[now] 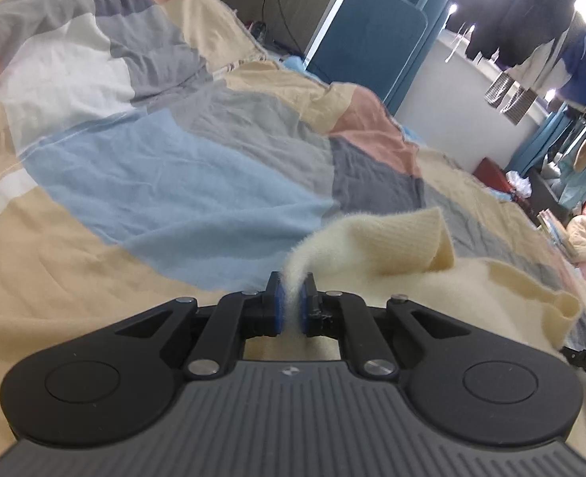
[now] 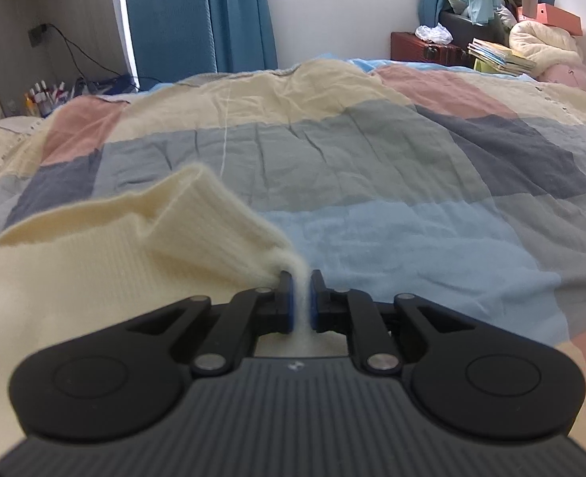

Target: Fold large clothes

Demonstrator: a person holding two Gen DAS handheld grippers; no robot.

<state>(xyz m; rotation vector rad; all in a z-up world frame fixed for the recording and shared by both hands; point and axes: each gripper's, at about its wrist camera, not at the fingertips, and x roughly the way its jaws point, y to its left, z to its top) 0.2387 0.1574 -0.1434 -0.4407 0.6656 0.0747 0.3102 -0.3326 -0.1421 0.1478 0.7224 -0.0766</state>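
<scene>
A cream fuzzy knit sweater (image 1: 432,278) lies on the patchwork bed cover (image 1: 173,183). My left gripper (image 1: 291,278) is shut on a pinch of the sweater's edge, with a ribbed cuff (image 1: 412,234) just beyond to the right. In the right wrist view the sweater (image 2: 74,278) spreads to the left. My right gripper (image 2: 301,276) is shut on another pinch of its edge, beside a ribbed sleeve cuff (image 2: 213,218). Both grippers hold the fabric low over the bed cover (image 2: 372,198).
A blue padded panel (image 2: 169,20) and blue curtain (image 2: 241,12) stand past the bed's far edge. Bottles (image 2: 46,97) and cables sit at the far left. A red box (image 2: 424,49), books (image 2: 499,55) and piled bedding are at the far right. Clothes (image 1: 531,20) hang near the window.
</scene>
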